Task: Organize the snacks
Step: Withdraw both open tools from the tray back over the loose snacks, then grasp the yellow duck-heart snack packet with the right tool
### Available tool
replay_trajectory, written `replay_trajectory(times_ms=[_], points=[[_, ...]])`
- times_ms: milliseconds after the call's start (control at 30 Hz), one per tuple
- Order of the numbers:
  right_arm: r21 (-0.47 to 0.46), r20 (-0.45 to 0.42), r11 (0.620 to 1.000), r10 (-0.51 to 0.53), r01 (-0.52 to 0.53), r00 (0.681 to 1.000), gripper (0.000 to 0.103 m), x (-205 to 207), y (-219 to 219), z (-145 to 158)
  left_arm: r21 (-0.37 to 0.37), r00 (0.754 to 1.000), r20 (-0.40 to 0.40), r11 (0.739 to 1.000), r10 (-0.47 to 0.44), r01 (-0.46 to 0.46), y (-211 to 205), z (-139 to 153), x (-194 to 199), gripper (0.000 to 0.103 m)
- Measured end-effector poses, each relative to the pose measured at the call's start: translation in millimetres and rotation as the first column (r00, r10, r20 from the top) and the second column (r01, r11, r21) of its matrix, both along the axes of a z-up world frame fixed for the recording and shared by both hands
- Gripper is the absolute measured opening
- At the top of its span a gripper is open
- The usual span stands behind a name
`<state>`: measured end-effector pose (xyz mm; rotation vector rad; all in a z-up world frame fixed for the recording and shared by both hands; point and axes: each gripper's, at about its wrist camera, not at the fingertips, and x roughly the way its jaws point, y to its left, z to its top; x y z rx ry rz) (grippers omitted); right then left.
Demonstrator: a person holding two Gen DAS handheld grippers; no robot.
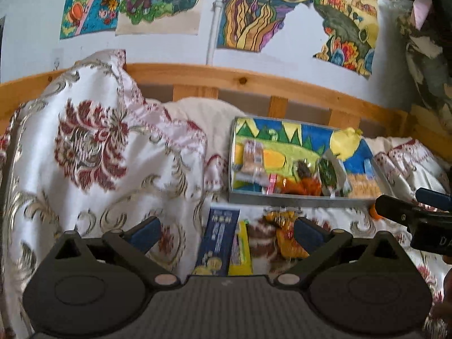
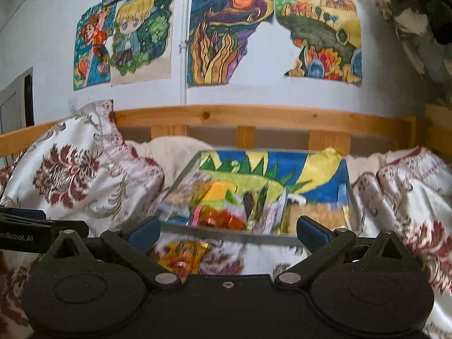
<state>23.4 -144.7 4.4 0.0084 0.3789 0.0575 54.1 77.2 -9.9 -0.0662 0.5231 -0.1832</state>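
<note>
A shallow tray (image 1: 282, 200) (image 2: 180, 182) lined with a bright painted picture lies on the bed and holds several snack packets. In front of it lie a dark blue box (image 1: 217, 240), a yellow packet (image 1: 240, 250) and an orange wrapper (image 1: 285, 237) (image 2: 180, 257). My left gripper (image 1: 227, 233) is open above those loose snacks, nothing between its fingers. My right gripper (image 2: 228, 230) is open too, at the tray's near rim, empty. The right gripper's tip also shows at the right edge of the left wrist view.
A large cushion (image 1: 93, 152) (image 2: 73, 178) with a red floral pattern leans at the left. A wooden bed rail (image 1: 254, 82) (image 2: 254, 115) runs behind, under a wall with coloured drawings. Patterned bedding (image 2: 409, 197) lies to the right of the tray.
</note>
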Motion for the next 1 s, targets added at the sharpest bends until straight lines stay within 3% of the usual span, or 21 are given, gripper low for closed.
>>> replay_trajectory(times_ms=[467,1000], points=[[0.021,-0.192,0.999,0.046,-0.043,0.98,0.102,-8.7,15.4,-31.8,0.059,0.99,-0.139,0.998,0.011,-0.003,6.5,-26.0,-8.6,0.102],[0.05,-0.266,0.997,0.065,-0.054,0.962,0.102,-1.5,14.6,-44.6,0.098,0.979,-0.201,0.995,0.019,0.001,5.5,-33.1,-0.6,0.102]])
